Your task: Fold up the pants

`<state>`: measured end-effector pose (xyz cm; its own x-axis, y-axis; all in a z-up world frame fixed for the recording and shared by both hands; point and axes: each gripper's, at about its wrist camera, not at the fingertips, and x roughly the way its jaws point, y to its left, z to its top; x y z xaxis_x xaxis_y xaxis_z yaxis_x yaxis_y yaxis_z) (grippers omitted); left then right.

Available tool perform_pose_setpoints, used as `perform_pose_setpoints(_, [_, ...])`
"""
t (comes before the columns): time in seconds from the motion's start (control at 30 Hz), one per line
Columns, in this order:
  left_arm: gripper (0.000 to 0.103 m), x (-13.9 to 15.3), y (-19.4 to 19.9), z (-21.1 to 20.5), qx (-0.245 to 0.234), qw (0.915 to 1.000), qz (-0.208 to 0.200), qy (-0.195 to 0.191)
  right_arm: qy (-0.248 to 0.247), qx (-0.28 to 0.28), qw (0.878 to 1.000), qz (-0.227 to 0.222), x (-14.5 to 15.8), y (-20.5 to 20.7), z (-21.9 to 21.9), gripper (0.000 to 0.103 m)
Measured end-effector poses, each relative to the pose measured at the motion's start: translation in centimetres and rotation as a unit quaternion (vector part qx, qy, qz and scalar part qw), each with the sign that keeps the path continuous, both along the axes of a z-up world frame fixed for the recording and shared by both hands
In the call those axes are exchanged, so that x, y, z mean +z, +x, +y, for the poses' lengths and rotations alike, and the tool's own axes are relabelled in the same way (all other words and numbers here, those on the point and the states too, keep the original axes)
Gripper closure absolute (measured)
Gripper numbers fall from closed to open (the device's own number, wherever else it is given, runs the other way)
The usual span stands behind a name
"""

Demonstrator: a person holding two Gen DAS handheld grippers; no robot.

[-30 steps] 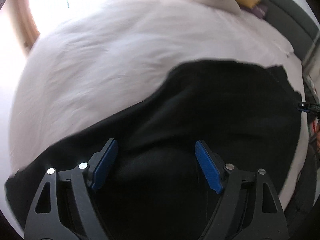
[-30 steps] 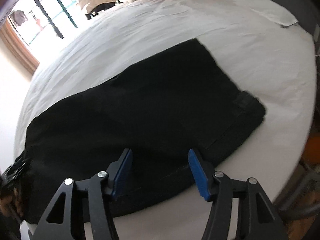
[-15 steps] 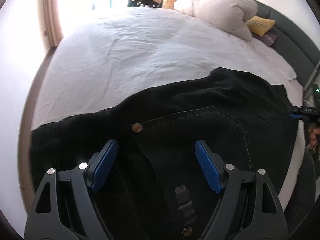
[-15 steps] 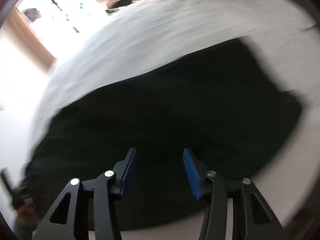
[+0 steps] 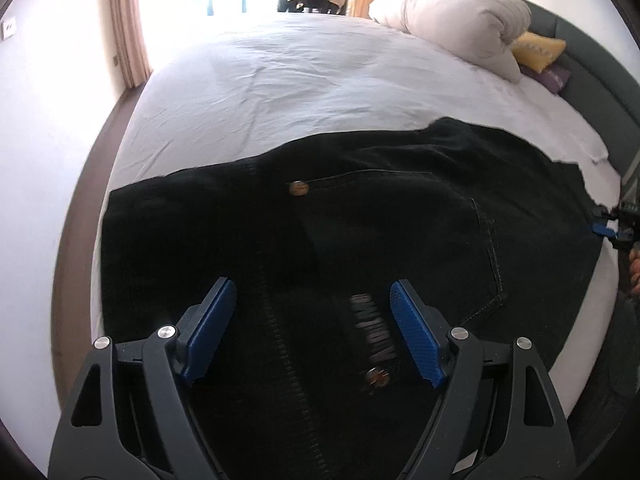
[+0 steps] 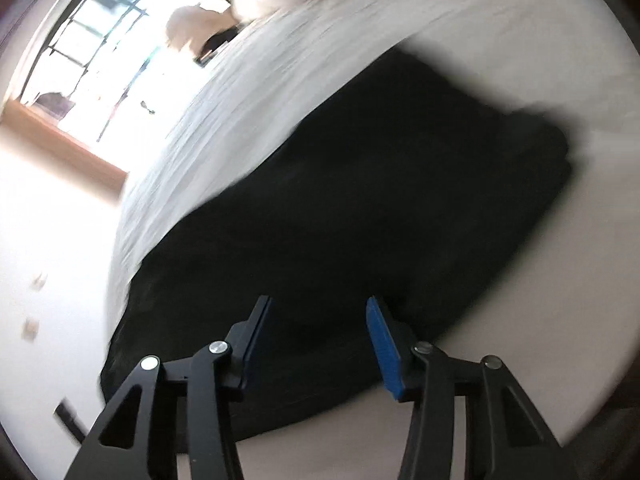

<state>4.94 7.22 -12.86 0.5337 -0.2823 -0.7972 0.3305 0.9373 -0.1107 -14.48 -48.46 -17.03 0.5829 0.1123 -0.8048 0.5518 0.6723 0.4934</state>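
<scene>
Left gripper [image 5: 312, 316] — jaws spread wide, blue pads [image 5: 210, 324] apart, nothing between them. It hangs over the waistband end of the black pants [image 5: 400, 232]; a brass button [image 5: 298, 188] shows ahead of the fingers, a second rivet [image 5: 376, 378] and a woven label [image 5: 374, 330] lie near the right-hand pad. Whether the pads touch the cloth cannot be told.

Right gripper [image 6: 318, 340] — also open, a clear gap between its pads, nothing held. View is motion-blurred. It sits above the near edge of the pants [image 6: 360, 208], which lie as a dark slab on the white bed sheet [image 6: 500, 32].

Pants lie flat across the near part of the bed [image 5: 300, 80], spanning it side to side, close to the front edge.

Beyond: rolled white duvet [image 5: 452, 28], yellow cushion [image 5: 538, 52], grey headboard [image 5: 592, 76], curtain [image 5: 124, 20] by a bright window. The right gripper's tip [image 5: 604, 229] peeks in at the left view's far right edge.
</scene>
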Motion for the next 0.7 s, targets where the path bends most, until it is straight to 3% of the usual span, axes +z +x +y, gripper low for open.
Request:
perform_pose_setpoints(0.07, [0.024,0.2,-0.3,0.3,0.004,1.0000,0.002,-0.002,-0.005,-0.054,0.999,0.007,0.5,-2.5,-3.7,0.048])
perform_pose_setpoints(0.13, [0.024,0.5,-0.6,-0.2,0.014,0.9997,0.000,0.020,-0.031,-0.116,0.992,0.033,1.3,-4.9,-6.6,0.044])
perform_pose_setpoints(0.2, [0.024,1.4,-1.0,-0.5,0.017,0.9998,-0.002,0.010,-0.020,-0.143,0.990,-0.010,2.5,-7.0,-8.5,0.044])
perform_pose_setpoints(0.33, [0.024,3.1,-1.6,-3.2,-0.004,0.9998,-0.017,-0.005,0.012,-0.105,0.992,-0.067,2.7,-5.5,-7.5,0.044])
perform_pose_setpoints(0.47, [0.024,2.5,-1.2,-6.4,-0.026,0.9996,-0.002,0.013,0.036,-0.088,0.995,-0.038,-0.9,-3.9,-6.9,0.042])
perform_pose_setpoints(0.53, [0.024,0.8,-0.5,-7.5,-0.029,0.9986,0.024,0.036,0.044,-0.109,0.992,-0.048,-2.5,-3.5,-6.7,0.049])
perform_pose_setpoints(0.63, [0.024,0.0,-0.4,-7.7,-0.017,0.9989,0.024,0.037,0.002,-0.129,0.991,-0.037,-0.9,-2.9,-8.5,0.049])
perform_pose_setpoints(0.7, [0.024,0.4,-0.6,-7.8,-0.011,0.9991,0.026,0.031,-0.047,-0.146,0.988,-0.004,1.3,-5.4,-7.3,0.038])
